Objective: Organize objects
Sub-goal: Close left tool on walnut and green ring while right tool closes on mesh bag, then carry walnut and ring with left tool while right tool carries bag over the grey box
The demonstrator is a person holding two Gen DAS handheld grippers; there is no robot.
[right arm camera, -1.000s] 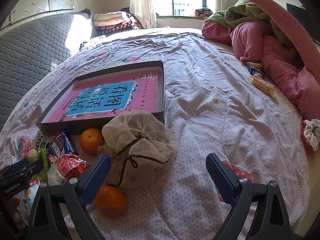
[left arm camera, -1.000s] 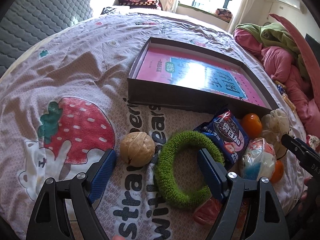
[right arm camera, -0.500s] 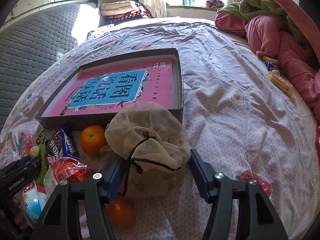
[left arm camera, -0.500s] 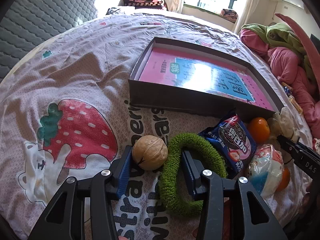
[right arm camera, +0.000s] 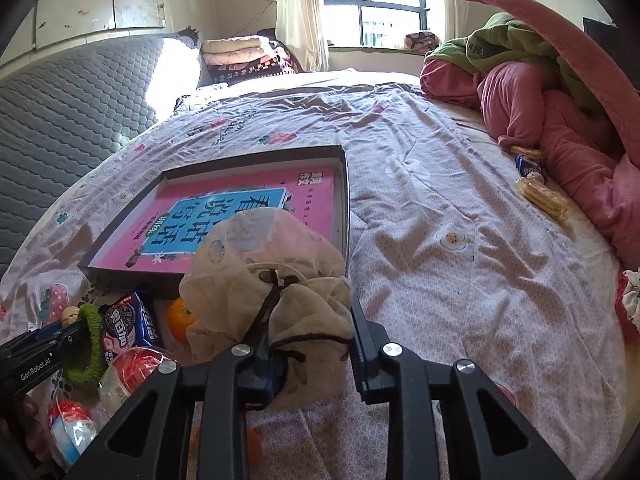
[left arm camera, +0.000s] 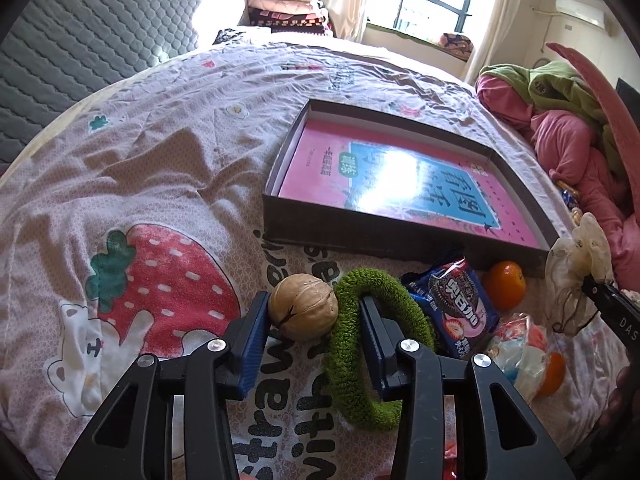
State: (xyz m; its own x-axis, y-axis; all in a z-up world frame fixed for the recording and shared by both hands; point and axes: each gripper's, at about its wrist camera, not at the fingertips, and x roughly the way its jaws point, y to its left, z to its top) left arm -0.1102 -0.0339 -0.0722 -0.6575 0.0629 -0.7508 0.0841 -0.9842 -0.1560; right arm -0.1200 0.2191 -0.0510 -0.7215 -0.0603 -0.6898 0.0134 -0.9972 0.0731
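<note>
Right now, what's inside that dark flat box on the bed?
A pink book with a blue panel lies flat in the box, filling most of it. Whatever sits under the book is covered. The cloth bag hides one corner in the right view.

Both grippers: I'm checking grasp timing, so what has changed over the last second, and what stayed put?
The left gripper closed from wide open onto the round tan walnut, with the fuzzy green ring pinched in too. The right gripper closed onto the cream drawstring cloth pouch. The dark shallow box with the pink book, the oranges and the snack packets stayed where they were.
</note>
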